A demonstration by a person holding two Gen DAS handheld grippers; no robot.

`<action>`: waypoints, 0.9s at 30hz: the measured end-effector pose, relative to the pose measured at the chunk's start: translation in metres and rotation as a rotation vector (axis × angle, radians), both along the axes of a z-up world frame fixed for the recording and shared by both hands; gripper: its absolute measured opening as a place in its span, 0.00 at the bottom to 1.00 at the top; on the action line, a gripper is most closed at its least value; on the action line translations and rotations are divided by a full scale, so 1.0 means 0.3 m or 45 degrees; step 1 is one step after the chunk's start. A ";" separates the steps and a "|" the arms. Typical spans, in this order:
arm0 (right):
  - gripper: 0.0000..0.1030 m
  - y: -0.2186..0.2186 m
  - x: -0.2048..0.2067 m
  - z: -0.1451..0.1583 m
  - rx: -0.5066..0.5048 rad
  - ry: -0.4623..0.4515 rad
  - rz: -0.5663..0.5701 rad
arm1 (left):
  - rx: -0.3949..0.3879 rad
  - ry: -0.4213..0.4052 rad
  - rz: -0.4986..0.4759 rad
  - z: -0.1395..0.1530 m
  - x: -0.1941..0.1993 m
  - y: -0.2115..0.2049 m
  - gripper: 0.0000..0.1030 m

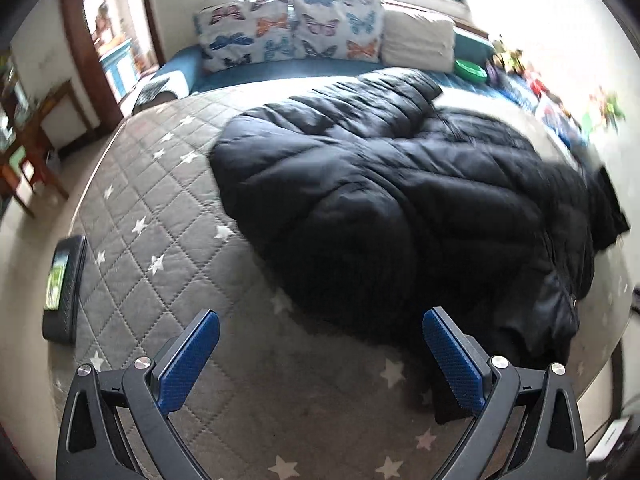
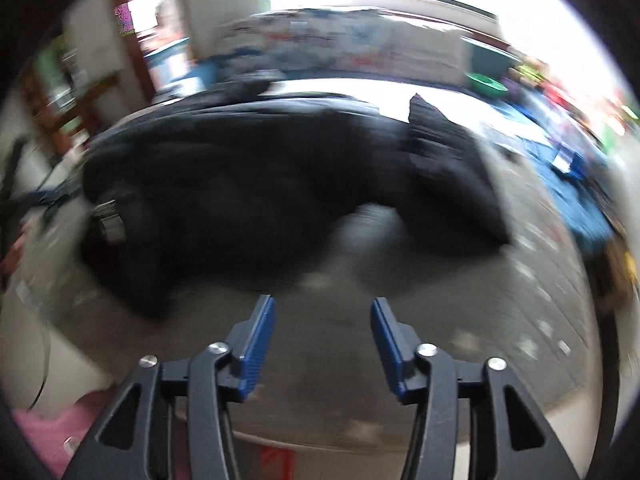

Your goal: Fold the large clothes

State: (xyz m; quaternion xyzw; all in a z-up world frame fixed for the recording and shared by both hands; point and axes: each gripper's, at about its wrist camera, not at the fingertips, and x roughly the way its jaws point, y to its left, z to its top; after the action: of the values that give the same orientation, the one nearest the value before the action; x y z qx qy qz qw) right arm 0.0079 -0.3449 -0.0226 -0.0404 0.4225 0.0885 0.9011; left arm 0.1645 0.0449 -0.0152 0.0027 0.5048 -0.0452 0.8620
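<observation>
A large black puffer jacket [image 1: 400,196] lies spread on a grey quilted bed cover with white stars [image 1: 160,208]. My left gripper [image 1: 320,328] is wide open and empty, hovering above the cover just in front of the jacket's near edge. In the blurred right wrist view the jacket [image 2: 248,192] lies ahead, with one sleeve [image 2: 448,160] stretching to the right. My right gripper [image 2: 323,312] is open and empty, above the bed cover [image 2: 320,360] and short of the jacket.
Butterfly-print pillows [image 1: 292,32] and a white pillow [image 1: 420,40] line the far side. A green bowl [image 1: 471,69] and toys [image 1: 560,96] sit at the right. A dark box [image 1: 66,284] stands at the bed's left edge. A wooden table [image 1: 32,148] and a doorway are at left.
</observation>
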 end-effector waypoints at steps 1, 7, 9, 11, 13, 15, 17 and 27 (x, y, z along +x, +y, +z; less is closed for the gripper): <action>0.57 0.032 0.001 0.001 -0.007 -0.006 0.052 | -0.028 0.002 0.017 0.009 0.008 0.026 1.00; 0.59 0.313 0.022 -0.045 -0.045 0.048 0.413 | -0.158 0.026 0.038 -0.001 0.091 0.067 1.00; 0.59 0.388 0.026 -0.065 -0.085 0.058 0.467 | -0.172 0.047 0.036 -0.022 0.118 0.062 1.00; 0.59 0.451 0.057 -0.103 -0.156 0.052 0.505 | -0.170 0.047 0.078 -0.044 0.138 0.051 1.00; 0.59 0.497 0.074 -0.133 -0.211 0.064 0.519 | -0.175 0.080 0.070 -0.075 0.160 0.041 1.00; 0.59 0.531 0.080 -0.161 -0.263 0.070 0.519 | -0.193 0.107 0.043 -0.104 0.175 0.030 0.80; 0.59 0.550 0.093 -0.188 -0.319 0.059 0.522 | -0.213 0.125 -0.003 -0.121 0.181 0.017 0.65; 0.14 0.514 0.026 -0.092 -0.302 -0.002 0.496 | -0.101 0.028 -0.114 -0.036 0.088 -0.030 0.34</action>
State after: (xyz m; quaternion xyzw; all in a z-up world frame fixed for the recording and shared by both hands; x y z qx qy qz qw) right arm 0.0157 -0.1907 -0.0502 -0.2271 0.4134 0.2105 0.8563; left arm 0.1909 0.0359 -0.0260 -0.0093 0.5114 -0.1038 0.8530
